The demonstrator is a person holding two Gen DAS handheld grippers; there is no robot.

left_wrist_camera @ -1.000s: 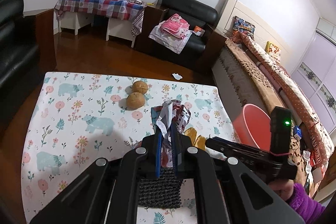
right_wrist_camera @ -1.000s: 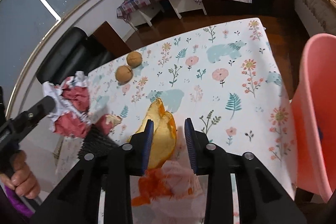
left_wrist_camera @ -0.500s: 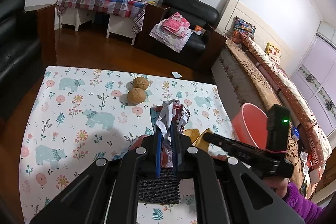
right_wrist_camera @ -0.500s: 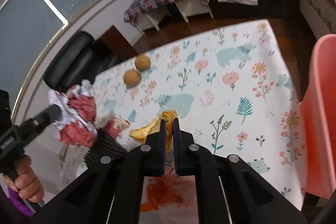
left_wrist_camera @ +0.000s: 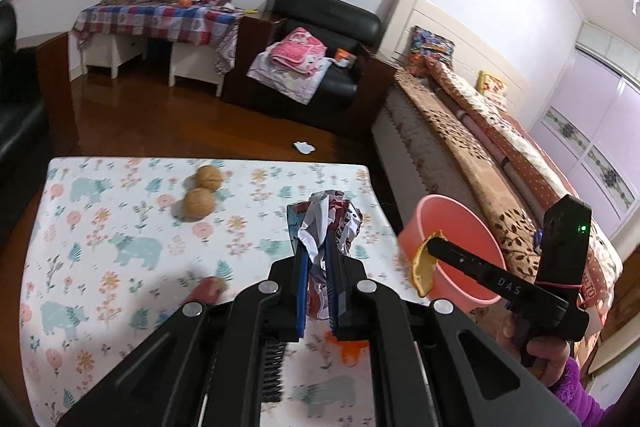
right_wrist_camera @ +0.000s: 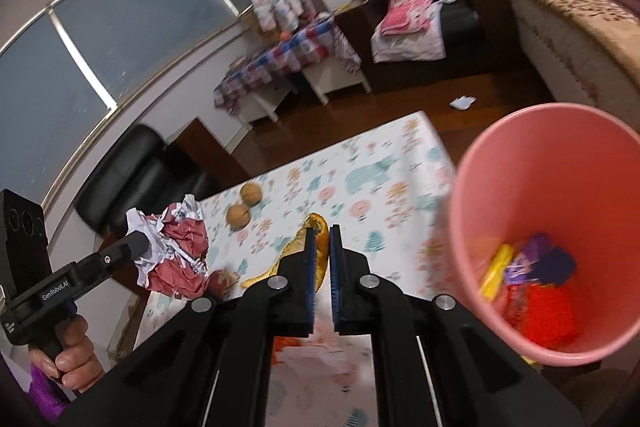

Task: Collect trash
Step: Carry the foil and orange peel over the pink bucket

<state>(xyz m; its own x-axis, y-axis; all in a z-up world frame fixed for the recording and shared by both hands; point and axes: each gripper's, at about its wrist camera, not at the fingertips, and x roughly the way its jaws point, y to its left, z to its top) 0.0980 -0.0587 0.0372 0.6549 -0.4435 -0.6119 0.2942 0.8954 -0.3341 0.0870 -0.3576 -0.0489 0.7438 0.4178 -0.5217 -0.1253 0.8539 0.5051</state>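
The left gripper (left_wrist_camera: 316, 251) pinches a crumpled wrapper (left_wrist_camera: 326, 217); the right gripper (right_wrist_camera: 322, 251) pinches an orange peel (right_wrist_camera: 316, 227), near the pink bin (right_wrist_camera: 472, 187) at right

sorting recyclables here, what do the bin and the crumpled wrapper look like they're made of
Pink bin: looks like moulded plastic, smooth matte wall, one even colour.
Crumpled wrapper: probably foil-lined plastic film, with sharp creases, a silvery white inner side and a glossy red print.

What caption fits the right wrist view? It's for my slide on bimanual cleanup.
Right gripper lifts an orange peel toward the pink bin; left gripper holds a crumpled wrapper.
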